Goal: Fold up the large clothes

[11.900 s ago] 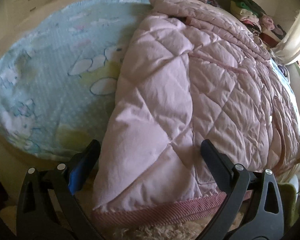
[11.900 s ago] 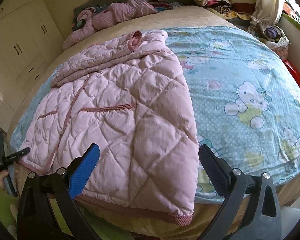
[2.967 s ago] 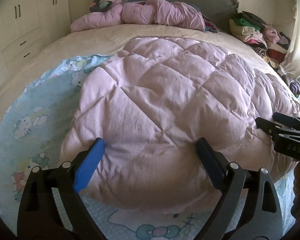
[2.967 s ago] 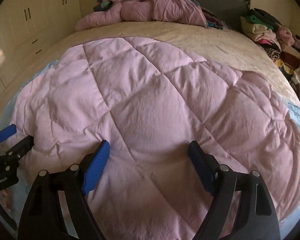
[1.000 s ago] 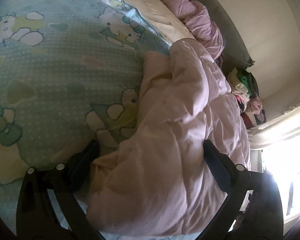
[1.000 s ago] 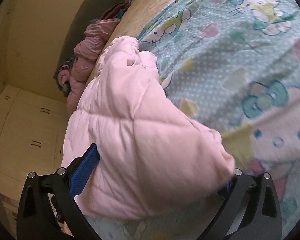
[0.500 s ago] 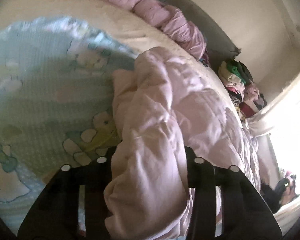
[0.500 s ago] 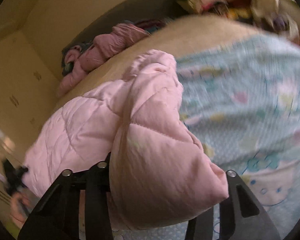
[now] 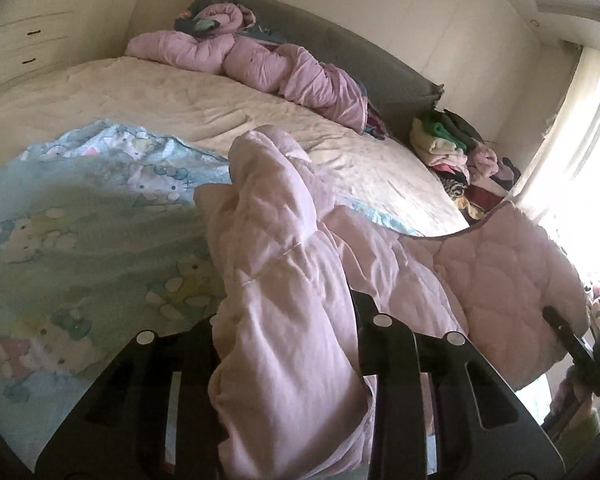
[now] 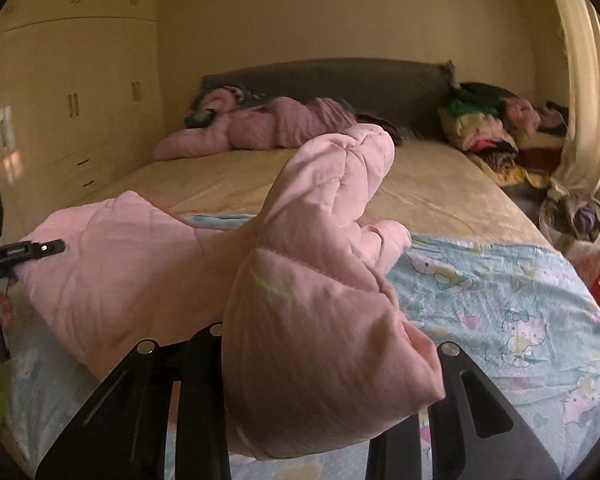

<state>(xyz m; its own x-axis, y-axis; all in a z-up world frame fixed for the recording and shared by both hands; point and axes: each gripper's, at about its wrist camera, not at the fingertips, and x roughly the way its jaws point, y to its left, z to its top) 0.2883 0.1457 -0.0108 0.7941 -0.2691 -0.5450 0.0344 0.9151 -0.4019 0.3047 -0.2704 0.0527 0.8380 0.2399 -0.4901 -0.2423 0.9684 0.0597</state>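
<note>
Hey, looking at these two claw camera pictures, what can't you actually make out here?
- Left wrist view: the left claw tips, buried in the pink quilted coat.
- Right wrist view: the right claw tips, covered by bunched coat.
- Left wrist view: the window, blown out by glare.
- Both views: the clothes pile, too small to sort.

Daylight glares from the window at the right edge of the left wrist view, blowing it out white. The right wrist view is dimmer and yellowish. Fisheye bending darkens all corners; near cloth is soft.
</note>
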